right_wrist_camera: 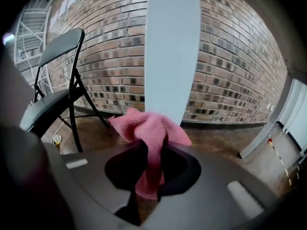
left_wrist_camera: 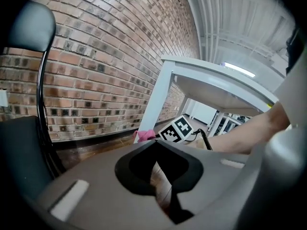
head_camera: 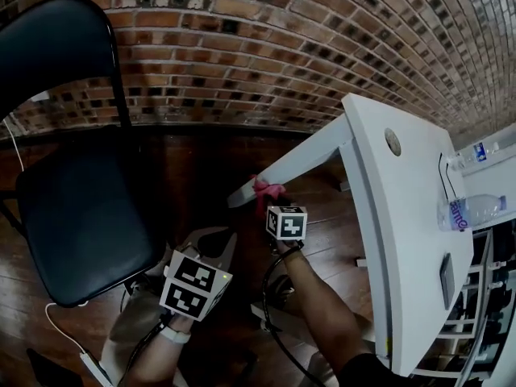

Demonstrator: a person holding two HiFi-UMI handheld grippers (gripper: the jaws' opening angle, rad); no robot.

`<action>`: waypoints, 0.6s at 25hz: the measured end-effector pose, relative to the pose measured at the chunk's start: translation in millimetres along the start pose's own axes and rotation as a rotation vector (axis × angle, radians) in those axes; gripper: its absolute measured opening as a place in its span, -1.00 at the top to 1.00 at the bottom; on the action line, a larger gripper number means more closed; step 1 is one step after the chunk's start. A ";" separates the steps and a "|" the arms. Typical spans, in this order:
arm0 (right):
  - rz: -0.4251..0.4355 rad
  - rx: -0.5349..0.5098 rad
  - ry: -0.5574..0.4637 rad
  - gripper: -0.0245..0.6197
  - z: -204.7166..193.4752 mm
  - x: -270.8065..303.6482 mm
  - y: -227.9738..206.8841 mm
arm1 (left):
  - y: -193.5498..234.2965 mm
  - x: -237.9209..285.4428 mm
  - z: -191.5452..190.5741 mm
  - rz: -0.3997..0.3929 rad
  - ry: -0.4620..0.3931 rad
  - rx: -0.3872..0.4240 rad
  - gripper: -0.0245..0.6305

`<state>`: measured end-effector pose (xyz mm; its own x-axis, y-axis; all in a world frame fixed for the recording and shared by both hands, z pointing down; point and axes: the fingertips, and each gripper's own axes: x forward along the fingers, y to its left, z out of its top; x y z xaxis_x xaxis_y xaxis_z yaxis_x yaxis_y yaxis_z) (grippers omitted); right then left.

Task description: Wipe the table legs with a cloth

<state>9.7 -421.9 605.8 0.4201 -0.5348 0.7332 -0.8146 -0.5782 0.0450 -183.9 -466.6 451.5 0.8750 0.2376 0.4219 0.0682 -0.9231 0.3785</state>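
The cloth [right_wrist_camera: 149, 128] is pinched in the closed jaws of the right gripper [right_wrist_camera: 146, 195], its bunched top against the white leg [right_wrist_camera: 172, 51] straight ahead of them; the left gripper [left_wrist_camera: 165, 200] hangs beside and behind the right, jaws together on nothing; a chair [head_camera: 81, 216] stands to its left.
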 end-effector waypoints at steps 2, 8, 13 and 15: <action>-0.008 -0.004 -0.021 0.77 11.9 -10.8 -1.3 | -5.6 -1.1 7.4 -0.010 -0.023 -0.011 0.93; -0.024 -0.002 -0.086 0.77 42.8 -42.0 -0.6 | -26.2 -1.4 10.2 -0.015 -0.029 0.019 0.93; -0.054 0.016 -0.131 0.76 71.0 -68.6 -4.0 | -37.2 -5.8 4.2 -0.010 -0.020 0.029 0.93; -0.069 0.018 -0.154 0.76 83.0 -79.8 -5.2 | -39.8 -9.6 -1.1 -0.003 -0.019 0.031 0.93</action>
<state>13.7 -427.3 490.7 0.5324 -0.5807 0.6159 -0.7748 -0.6273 0.0783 -195.5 -431.8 433.3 0.8836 0.2350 0.4049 0.0856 -0.9314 0.3537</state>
